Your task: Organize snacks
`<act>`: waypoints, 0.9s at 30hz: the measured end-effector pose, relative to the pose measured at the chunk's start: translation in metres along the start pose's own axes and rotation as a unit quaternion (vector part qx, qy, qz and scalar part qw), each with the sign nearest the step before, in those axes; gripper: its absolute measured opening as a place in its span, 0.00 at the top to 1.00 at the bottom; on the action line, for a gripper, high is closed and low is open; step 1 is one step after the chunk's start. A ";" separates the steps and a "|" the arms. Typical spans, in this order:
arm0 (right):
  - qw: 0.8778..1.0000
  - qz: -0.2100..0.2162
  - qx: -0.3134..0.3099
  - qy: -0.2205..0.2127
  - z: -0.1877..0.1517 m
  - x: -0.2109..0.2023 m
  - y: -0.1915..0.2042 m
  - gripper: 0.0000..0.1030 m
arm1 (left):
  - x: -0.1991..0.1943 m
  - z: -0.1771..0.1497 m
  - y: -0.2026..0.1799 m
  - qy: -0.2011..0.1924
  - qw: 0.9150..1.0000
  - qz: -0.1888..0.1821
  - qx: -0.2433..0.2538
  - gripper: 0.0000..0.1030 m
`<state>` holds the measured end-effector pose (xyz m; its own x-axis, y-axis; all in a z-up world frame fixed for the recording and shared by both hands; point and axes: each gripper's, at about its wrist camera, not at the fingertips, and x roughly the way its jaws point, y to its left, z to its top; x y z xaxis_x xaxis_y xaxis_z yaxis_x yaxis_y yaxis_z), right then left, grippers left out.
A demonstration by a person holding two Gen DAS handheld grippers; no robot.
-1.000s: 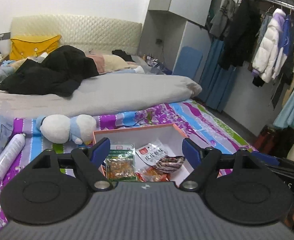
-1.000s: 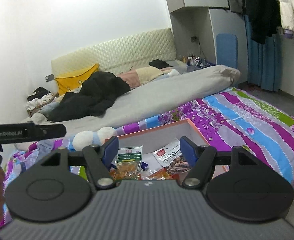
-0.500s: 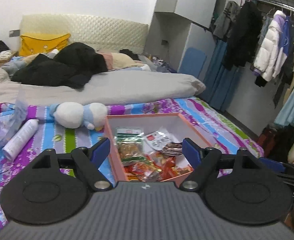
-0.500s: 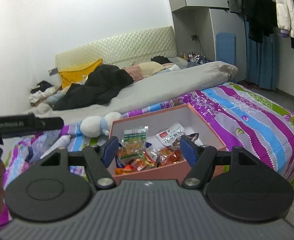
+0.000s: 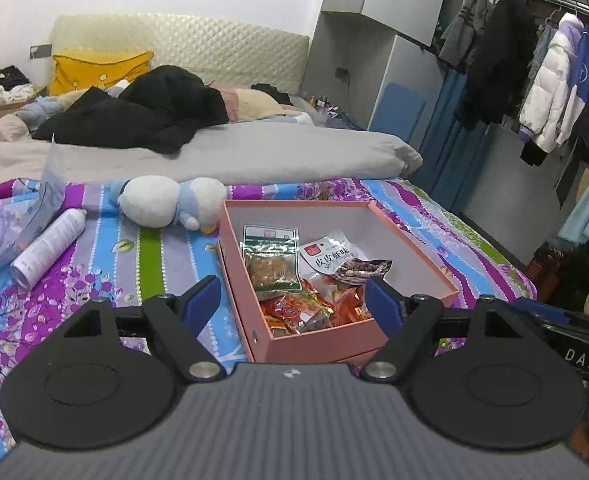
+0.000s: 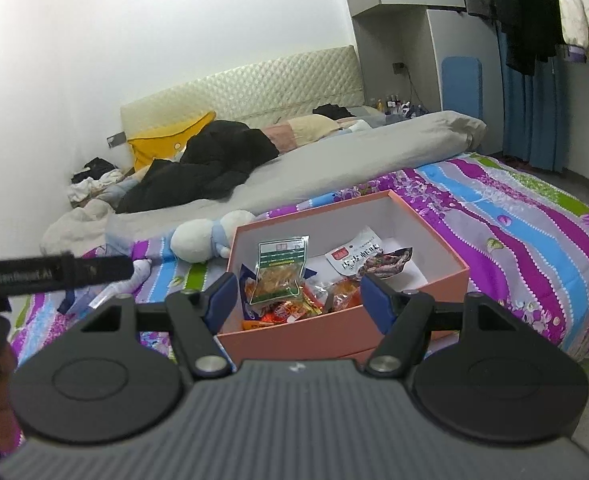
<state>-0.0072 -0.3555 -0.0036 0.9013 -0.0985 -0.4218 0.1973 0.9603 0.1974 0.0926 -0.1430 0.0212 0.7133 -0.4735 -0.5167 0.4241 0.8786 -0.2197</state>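
A wide bed covered by a purple, blue and green striped floral sheet fills both views, with a grey duvet folded across its far part and a heap of black clothing beside a yellow cushion against the quilted cream headboard. On the sheet near the foot of the bed stands an open, salmon-pink rectangular cardboard box with a white interior. The snacks lie inside this box, gathered toward its near side: a clear packet with a green-striped header and orange contents leans upright, a white packet with red label and black characters lies just beside it, and small red and orange wrapped pieces are piled beneath them. A white and pale-blue plush toy rests touching the far left corner of the box; a white cylindrical spray can lies on its side further left. The left gripper and the right gripper both hover at the near edge of the box, each with its blue-padded fingers spread apart and nothing between them.
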 end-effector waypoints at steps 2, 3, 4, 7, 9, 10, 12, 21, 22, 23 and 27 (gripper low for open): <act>1.000 -0.010 -0.010 0.001 -0.001 0.001 0.000 0.32 | 0.002 -0.002 0.001 0.002 1.000 0.004 0.002 0.16; 1.000 -0.014 -0.013 0.003 -0.002 0.002 0.000 0.32 | 0.003 -0.002 0.001 0.001 1.000 0.008 0.007 0.15; 1.000 -0.015 -0.014 0.007 -0.002 0.004 -0.001 0.32 | 0.003 -0.003 0.001 0.000 1.000 0.011 0.011 0.12; 1.000 -0.020 -0.018 0.016 -0.004 0.007 -0.001 0.32 | 0.002 -0.003 0.002 -0.002 1.000 0.020 0.017 0.03; 1.000 -0.017 -0.019 0.015 -0.005 0.007 -0.002 0.32 | 0.000 -0.002 0.002 -0.006 1.000 0.024 0.016 0.02; 1.000 -0.017 -0.019 0.015 -0.005 0.007 -0.001 0.32 | -0.001 -0.002 0.002 -0.007 1.000 0.027 0.015 0.02; 1.000 -0.019 -0.019 0.016 -0.005 0.007 -0.001 0.13 | -0.002 -0.002 0.003 -0.008 0.999 0.032 0.016 0.02; 0.999 -0.027 -0.016 0.011 -0.004 0.007 0.000 0.00 | -0.009 0.003 0.002 -0.009 0.998 0.048 0.028 0.00; 0.999 -0.028 -0.020 0.011 -0.003 0.006 0.001 0.00 | -0.009 0.003 0.002 -0.008 0.998 0.049 0.028 0.00; 0.999 -0.028 -0.022 0.010 -0.003 0.006 0.002 0.00 | -0.009 0.004 0.002 -0.007 0.998 0.049 0.029 0.00; 0.999 -0.028 -0.023 0.009 -0.002 0.004 0.003 0.00 | -0.009 0.005 0.001 -0.002 0.998 0.053 0.027 0.00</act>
<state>-0.0039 -0.3529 -0.0065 0.8822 -0.1481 -0.4471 0.2292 0.9643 0.1328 0.0896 -0.1381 0.0297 0.7587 -0.3776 -0.5308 0.3750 0.9195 -0.1181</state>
